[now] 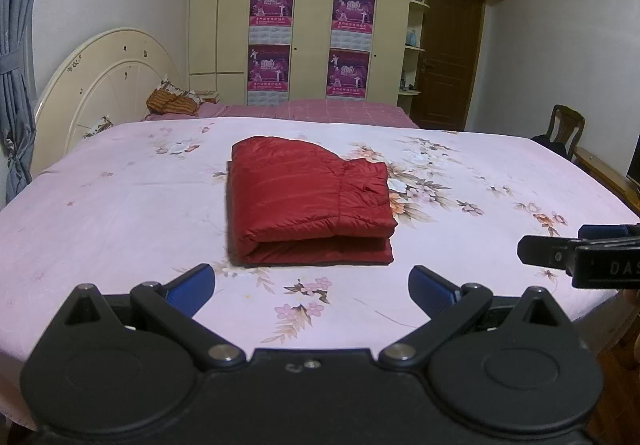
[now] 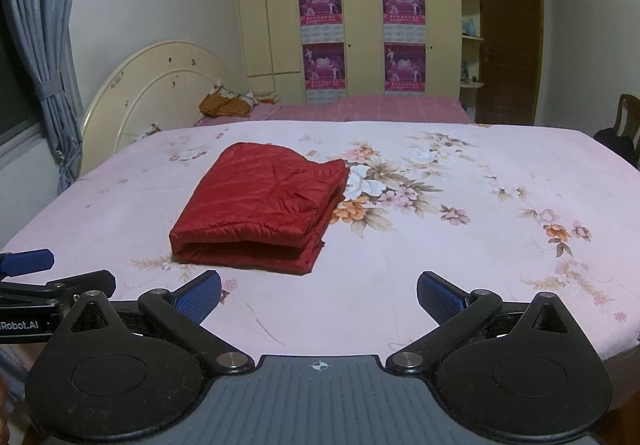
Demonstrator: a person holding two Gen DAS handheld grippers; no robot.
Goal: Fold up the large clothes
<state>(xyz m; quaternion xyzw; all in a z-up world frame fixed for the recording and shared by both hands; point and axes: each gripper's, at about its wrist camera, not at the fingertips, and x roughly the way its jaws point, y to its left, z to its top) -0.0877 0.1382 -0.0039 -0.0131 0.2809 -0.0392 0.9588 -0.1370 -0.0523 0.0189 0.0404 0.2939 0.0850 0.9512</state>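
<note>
Right now both my tools are spread wide and holding nothing: my left gripper (image 1: 311,281) hangs over the near edge of the bed (image 1: 120,213), and my right gripper (image 2: 319,291) does the same just beside it. Straight ahead of the left jaws, a little beyond their tips, lies the red jacket (image 1: 308,201), already folded into a thick packet of 2 main layers with its rounded fold facing me. From the right jaws the same jacket (image 2: 260,205) sits ahead and off to the left. Its long axis runs away from me, toward the headboard (image 1: 108,81). I judge the left gripper nearer and better lined up; the folding looks nearly or fully done.
</note>
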